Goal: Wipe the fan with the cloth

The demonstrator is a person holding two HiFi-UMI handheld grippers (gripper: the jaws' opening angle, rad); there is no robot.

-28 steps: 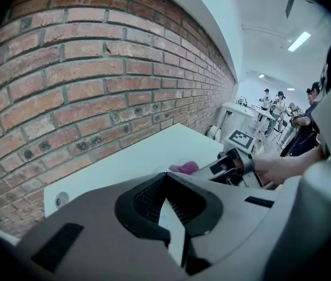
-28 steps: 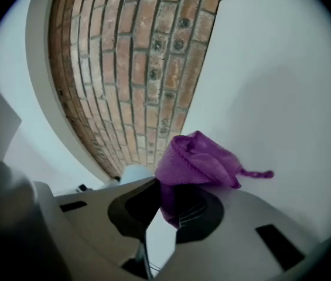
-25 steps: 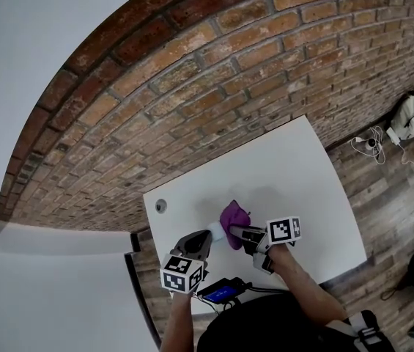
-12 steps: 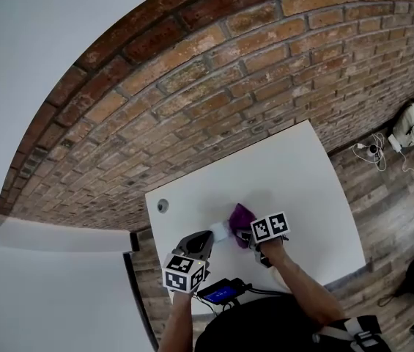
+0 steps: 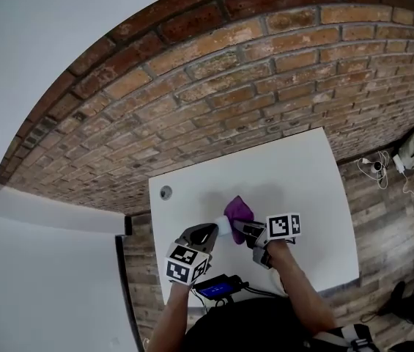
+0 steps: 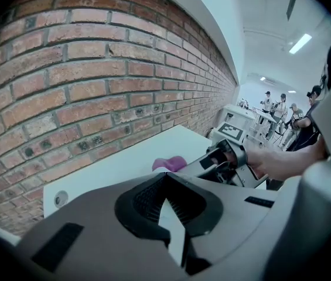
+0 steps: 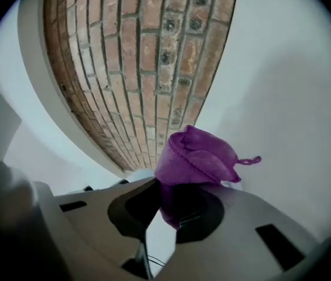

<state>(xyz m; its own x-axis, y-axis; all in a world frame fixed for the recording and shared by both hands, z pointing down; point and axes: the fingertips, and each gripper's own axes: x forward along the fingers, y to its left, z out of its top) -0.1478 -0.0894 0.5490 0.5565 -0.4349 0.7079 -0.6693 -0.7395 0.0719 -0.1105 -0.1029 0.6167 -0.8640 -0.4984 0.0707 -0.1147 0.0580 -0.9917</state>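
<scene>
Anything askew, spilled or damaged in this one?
Nothing stands out. The right tongs grip a bunched purple cloth against a small white object at the tip of the closed left tongs, over the white table. No spill or damage shows.

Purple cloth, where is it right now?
In the head view the purple cloth is bunched near the middle of the white table, clamped in the right claw, just right of the left claw.
</scene>
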